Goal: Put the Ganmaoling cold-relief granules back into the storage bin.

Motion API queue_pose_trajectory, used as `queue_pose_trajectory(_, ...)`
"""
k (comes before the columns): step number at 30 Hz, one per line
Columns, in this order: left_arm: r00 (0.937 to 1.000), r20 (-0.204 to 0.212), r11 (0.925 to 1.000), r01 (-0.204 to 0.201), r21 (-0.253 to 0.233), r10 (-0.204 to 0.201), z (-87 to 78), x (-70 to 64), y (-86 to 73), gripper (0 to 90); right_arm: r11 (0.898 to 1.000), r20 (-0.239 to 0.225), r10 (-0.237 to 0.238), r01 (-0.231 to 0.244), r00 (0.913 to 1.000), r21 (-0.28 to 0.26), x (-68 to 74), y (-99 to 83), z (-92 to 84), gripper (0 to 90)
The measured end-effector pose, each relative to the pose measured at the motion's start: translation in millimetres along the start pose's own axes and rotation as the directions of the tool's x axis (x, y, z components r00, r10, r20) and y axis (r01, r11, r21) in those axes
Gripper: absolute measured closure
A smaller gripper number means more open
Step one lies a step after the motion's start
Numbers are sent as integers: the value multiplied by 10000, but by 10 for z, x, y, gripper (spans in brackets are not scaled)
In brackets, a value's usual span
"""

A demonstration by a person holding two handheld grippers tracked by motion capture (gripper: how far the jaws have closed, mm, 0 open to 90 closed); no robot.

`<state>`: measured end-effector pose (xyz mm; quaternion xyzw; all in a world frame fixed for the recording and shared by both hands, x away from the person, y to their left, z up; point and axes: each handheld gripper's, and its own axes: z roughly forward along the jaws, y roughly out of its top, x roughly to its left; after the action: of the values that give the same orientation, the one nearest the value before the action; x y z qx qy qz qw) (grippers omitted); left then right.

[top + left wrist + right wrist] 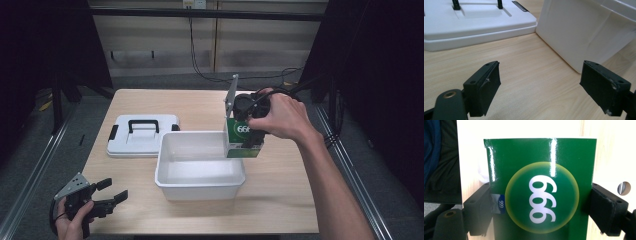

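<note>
Right hand-held gripper (248, 131) squeezing green box (243, 139) above right rim of white tub (200, 180), left hand-held gripper (102, 195) open and idle over desk (280, 195); could maybe catch that rim and tip outside.

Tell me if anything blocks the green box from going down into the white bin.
Nothing visible does. The right gripper holds the green box at the white bin's right rim, and the bin's inside looks bare; its lid lies aside on the table.
</note>
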<state>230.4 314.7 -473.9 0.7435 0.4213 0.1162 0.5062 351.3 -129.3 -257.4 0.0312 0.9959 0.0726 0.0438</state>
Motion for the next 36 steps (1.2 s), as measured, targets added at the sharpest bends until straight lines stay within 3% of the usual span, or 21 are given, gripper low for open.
queue_pose_trajectory(9,10000,34,10000,-34,-38,34,-3,0,3,159,9997,-259,-205,202,9995,-104,-20,233,81,157)
queue_pose_trajectory(20,10000,66,9999,-9,-103,10,-14,0,5,158,9988,-439,-482,481,9979,-39,-31,423,298,157)
queue_pose_trajectory(29,10000,63,9999,50,-124,-49,-17,3,2,159,9969,-633,-651,677,9959,401,-13,484,529,157)
queue_pose_trajectory(36,10000,97,10000,17,-98,-16,-14,1,5,158,9973,-650,-440,477,9969,566,-37,455,725,156)
